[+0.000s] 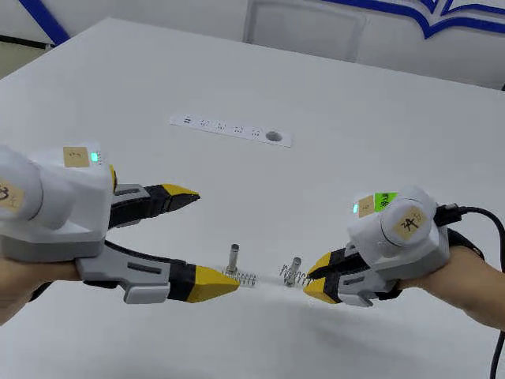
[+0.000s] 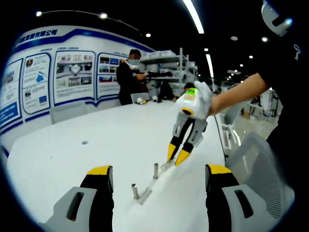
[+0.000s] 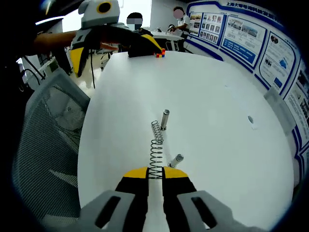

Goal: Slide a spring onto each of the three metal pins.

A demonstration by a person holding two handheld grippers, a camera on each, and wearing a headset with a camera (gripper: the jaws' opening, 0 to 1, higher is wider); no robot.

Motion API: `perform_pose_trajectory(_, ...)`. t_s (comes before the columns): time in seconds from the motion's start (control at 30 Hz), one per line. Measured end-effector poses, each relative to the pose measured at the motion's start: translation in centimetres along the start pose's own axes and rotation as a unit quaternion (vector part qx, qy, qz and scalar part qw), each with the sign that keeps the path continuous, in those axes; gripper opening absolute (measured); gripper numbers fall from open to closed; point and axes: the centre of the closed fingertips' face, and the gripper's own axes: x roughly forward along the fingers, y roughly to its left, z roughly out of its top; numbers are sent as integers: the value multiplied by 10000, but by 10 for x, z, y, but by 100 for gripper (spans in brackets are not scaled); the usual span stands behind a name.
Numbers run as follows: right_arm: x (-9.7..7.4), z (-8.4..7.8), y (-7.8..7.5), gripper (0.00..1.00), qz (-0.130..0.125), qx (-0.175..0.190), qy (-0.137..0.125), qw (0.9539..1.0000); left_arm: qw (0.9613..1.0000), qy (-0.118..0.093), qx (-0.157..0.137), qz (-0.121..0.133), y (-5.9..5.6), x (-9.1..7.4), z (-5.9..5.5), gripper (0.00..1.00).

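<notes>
Two short metal pins stand upright on the white table (image 1: 331, 158): one (image 1: 233, 259) nearer my left gripper, one (image 1: 296, 268) nearer my right. My right gripper (image 1: 312, 283) (image 3: 154, 173) is shut on the end of a spring (image 3: 155, 157) that points along the table past the near pin (image 3: 176, 159), just to its left. A second spring (image 1: 246, 278) (image 3: 155, 128) lies loose beside the other pin (image 3: 165, 119). My left gripper (image 1: 217, 241) (image 2: 159, 170) stands open, holding nothing, its lower jaw close to the loose spring (image 2: 145, 195) and its pin (image 2: 134, 191).
A white power strip (image 1: 230, 129) is set into the table beyond the pins. A chair (image 1: 304, 28) stands at the far edge, a mesh chair (image 3: 48, 140) beside the near edge. Small coloured blocks (image 3: 160, 54) sit at the table's far end. People stand in the background.
</notes>
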Motion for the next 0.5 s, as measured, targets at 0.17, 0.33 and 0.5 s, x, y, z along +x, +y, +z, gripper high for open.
perform_pose_trajectory(0.17, -16, 14, 7, 11, -14, -236, -152, 9996, 9998, 6, 82, -168, -10, 10, 4, 75)
perform_pose_trajectory(0.33, -25, 21, 21, 11, 135, -609, -128, 9980, 9990, 165, 144, -395, -22, 21, -5, 70)
perform_pose_trajectory(0.5, -29, 28, 35, 11, 236, -941, -106, 9952, 9978, 266, 167, -591, -35, 32, -10, 60)
